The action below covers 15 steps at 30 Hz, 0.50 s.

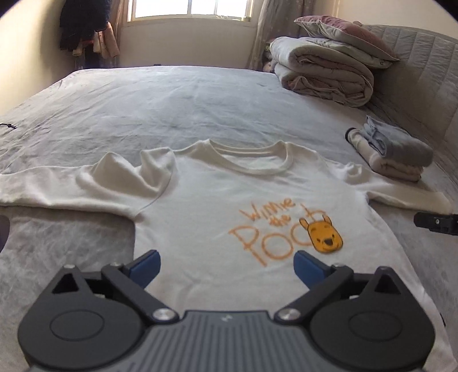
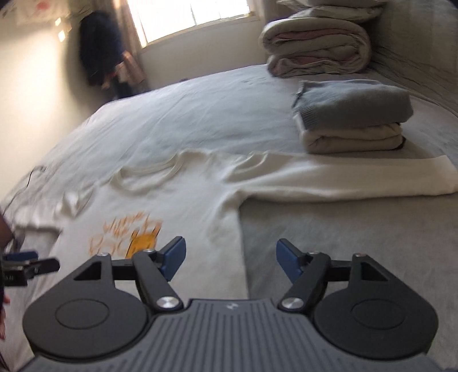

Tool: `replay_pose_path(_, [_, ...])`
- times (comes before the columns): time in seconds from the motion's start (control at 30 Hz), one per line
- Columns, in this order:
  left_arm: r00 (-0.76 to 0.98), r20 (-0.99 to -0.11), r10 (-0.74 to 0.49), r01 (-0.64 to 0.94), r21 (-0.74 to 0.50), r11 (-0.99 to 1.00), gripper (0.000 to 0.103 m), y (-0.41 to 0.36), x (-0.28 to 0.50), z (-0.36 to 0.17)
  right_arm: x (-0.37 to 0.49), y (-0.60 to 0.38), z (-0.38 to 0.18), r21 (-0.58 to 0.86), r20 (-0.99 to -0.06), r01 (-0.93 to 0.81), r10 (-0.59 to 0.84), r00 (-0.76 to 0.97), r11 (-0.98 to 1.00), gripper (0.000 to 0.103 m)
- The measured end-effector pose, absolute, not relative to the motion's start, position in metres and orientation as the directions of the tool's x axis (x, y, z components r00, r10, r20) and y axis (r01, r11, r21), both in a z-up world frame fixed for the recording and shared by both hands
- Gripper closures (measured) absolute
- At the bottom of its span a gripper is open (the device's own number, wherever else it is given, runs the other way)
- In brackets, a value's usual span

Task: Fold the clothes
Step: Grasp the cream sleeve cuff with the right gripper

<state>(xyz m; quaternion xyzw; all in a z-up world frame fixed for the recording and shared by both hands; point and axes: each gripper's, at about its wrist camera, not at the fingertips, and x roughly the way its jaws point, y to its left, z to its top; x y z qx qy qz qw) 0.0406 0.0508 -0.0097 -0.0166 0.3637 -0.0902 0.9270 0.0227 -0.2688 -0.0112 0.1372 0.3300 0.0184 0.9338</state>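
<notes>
The white long-sleeved T-shirt (image 1: 217, 200) lies face up on the bed (image 1: 171, 100), print showing: orange "Winnie the Pooh" lettering and a yellow bear face (image 1: 325, 236). Its collar (image 1: 252, 160) points away toward the window (image 1: 189, 8), the hem comes back toward the cameras, so the body's long axis runs from near to far. The sleeves stretch out crossways. In the left wrist view one sleeve (image 1: 57, 186) runs off to the left with a rumpled fold at the shoulder, and the other (image 1: 400, 197) reaches right.

The left hand-held gripper (image 1: 226, 267) hangs over the lower front of the shirt, blue pads spread wide, nothing between them, only shirt fabric beneath. The right hand-held gripper (image 2: 230, 261) sits over the shirt's side edge where white cloth meets grey bedsheet, its pads apart too and gripping nothing. The right wrist view is blurred, so the print smears there.

From the right side, that right sleeve (image 2: 357, 177) lies flat and straight across the sheet, its cuff well out to the right. Just beyond it sits a stack of folded clothes (image 2: 352, 123), grey on top of cream. Farther back, a rolled duvet (image 2: 315, 48) rests by the headboard (image 1: 423, 85), with a pillow (image 1: 346, 37) on top of it. Dark clothes (image 1: 80, 25) hang beside the window.
</notes>
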Motion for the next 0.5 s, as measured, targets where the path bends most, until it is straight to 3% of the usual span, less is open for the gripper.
replay_pose_path(0.17, [0.743,-0.659,-0.112,0.083,-0.075,0.994,0.001,0.051,0.067,-0.022,0.058,-0.323,-0.026,0.386,-0.625,0.251,0.052,0.779,0.888,0.028])
replay_pose_path(0.3, [0.739,-0.668,-0.094,0.01,-0.128,0.992,0.001,0.055,0.089,-0.028,0.074,-0.363,-0.048,0.413,-0.661,0.422,-0.053,0.749,0.807,0.028])
replay_pose_path(0.5, [0.71,-0.701,-0.067,-0.049,-0.144,0.988,0.001,0.069,0.107,-0.039,0.08,-0.398,-0.061,0.457,-0.632,0.501,-0.128,0.764,0.735,0.036])
